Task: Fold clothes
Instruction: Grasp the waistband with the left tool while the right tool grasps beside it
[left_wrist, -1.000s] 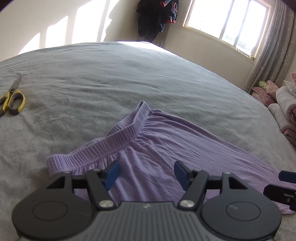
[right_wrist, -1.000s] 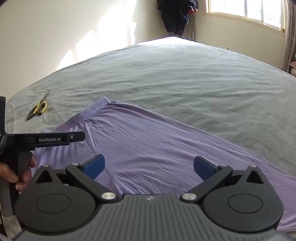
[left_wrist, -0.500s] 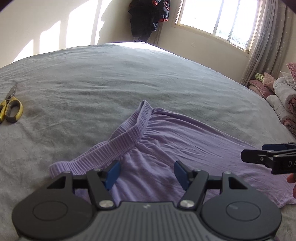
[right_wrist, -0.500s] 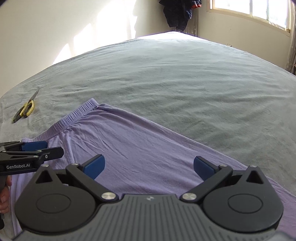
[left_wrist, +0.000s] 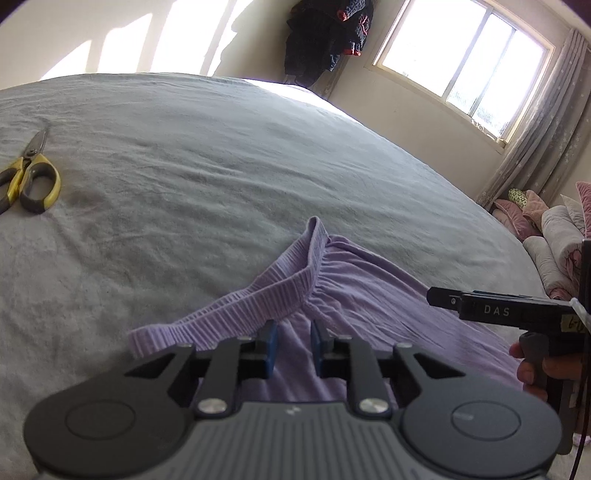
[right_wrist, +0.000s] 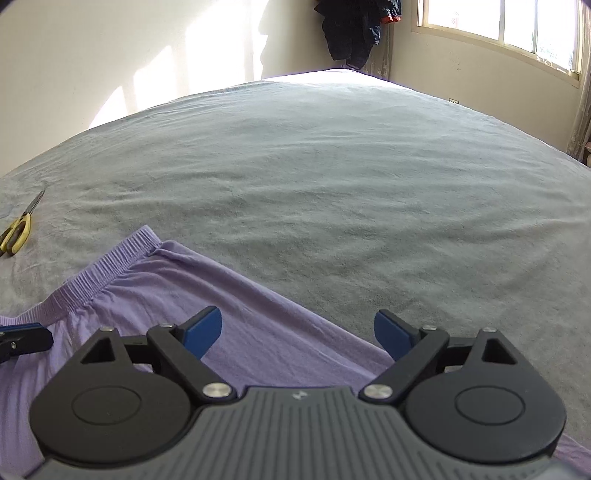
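A purple garment (left_wrist: 369, 288) lies flat on the grey bed (left_wrist: 221, 166), its ribbed waistband (left_wrist: 258, 299) to the left. My left gripper (left_wrist: 293, 343) sits low on the cloth just below the waistband. Its jaws are closing to a narrow gap with purple fabric between them, and the pads do not visibly pinch it. My right gripper (right_wrist: 297, 332) hovers wide over the garment's (right_wrist: 240, 314) far edge, its jaws closing slightly with nothing gripped. It shows side-on at the right in the left wrist view (left_wrist: 437, 297), held by a hand (left_wrist: 532, 369).
Yellow-handled scissors (left_wrist: 29, 181) lie on the bed at far left, also in the right wrist view as scissors (right_wrist: 16, 232). Dark clothes (left_wrist: 325, 33) hang in the far corner. Rolled bedding (left_wrist: 554, 240) is piled past the bed's right edge, below a window.
The left gripper's jaws have drawn from wide apart to a narrow gap over the cloth below the waistband. The right gripper has slid rightward along the garment and narrowed a little.
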